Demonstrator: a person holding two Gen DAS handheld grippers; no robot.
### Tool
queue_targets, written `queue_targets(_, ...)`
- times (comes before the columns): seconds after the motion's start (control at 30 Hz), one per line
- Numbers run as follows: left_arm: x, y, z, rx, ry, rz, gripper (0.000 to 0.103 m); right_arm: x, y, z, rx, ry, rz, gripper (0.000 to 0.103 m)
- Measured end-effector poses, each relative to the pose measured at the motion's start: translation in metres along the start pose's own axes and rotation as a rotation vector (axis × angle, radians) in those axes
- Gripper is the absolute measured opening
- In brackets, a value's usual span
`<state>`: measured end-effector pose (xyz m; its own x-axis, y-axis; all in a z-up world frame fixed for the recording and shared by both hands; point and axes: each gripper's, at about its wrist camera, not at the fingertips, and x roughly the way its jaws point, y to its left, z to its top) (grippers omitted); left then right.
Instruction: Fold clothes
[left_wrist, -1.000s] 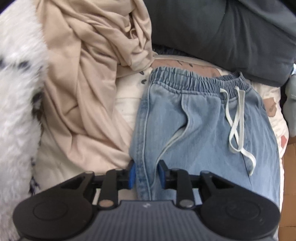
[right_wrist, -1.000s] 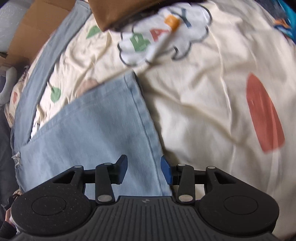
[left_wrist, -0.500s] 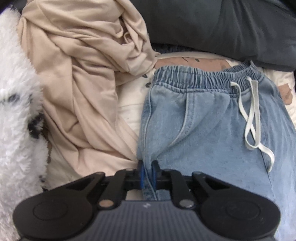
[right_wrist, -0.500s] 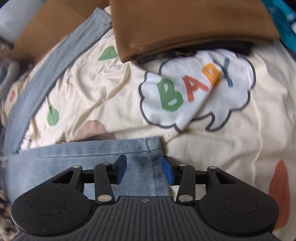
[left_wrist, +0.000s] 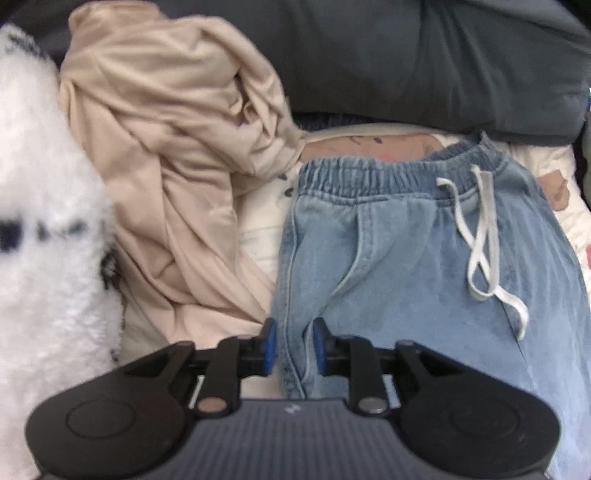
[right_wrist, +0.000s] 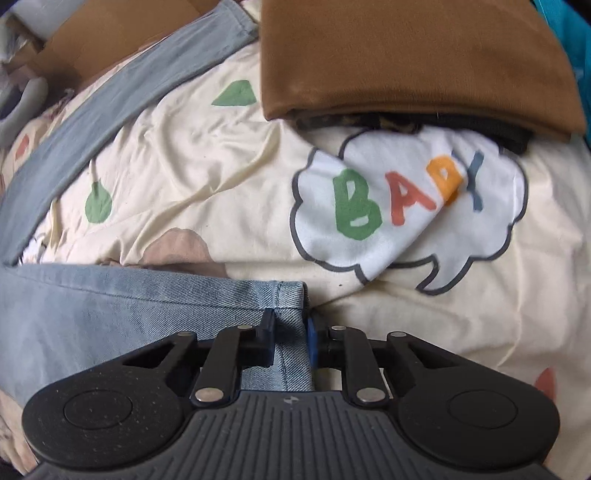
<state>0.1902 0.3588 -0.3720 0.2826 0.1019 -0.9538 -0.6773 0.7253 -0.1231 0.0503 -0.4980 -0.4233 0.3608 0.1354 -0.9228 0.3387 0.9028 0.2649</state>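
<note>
the jeans lie flat on the bed, waistband away from the left claw, which straddles their side edge, parted; the right claw is nearly shut around the hem corner (grip uncertain).

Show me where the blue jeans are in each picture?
Left wrist view: the blue jeans fill the right half, waistband at the top, their side edge between the left gripper fingers.
Right wrist view: only the leg end shows, at lower left, its hem corner between the right gripper fingers.
Shared landmark: the cream printed sheet under the jeans shows in both.
</note>
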Motion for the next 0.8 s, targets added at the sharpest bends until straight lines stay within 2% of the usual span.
queue_targets(0.1, -0.015, -0.002, 0.002, 0.018, -0.007, 0.024, 0.030, -0.012, 0.000, 0.003, 0.006, -0.018, -0.006, 0.012)
queue_targets(0.43, -0.035, -0.025, 0.003, 0.094, -0.051, -0.005, 0.030, -0.032, 0.004, 0.004, 0.022, -0.045, -0.059, 0.010)
queue_targets(0.63, -0.027, -0.056, -0.007, 0.143, -0.058, -0.085, 0.031, -0.015, 0.007, 0.003, 0.020, -0.035, -0.103, 0.009)
queue_targets(0.8, -0.010, -0.093, -0.027, 0.230, -0.043, -0.152, 0.031, -0.004, 0.006, 0.003, 0.019, -0.022, -0.120, 0.010)
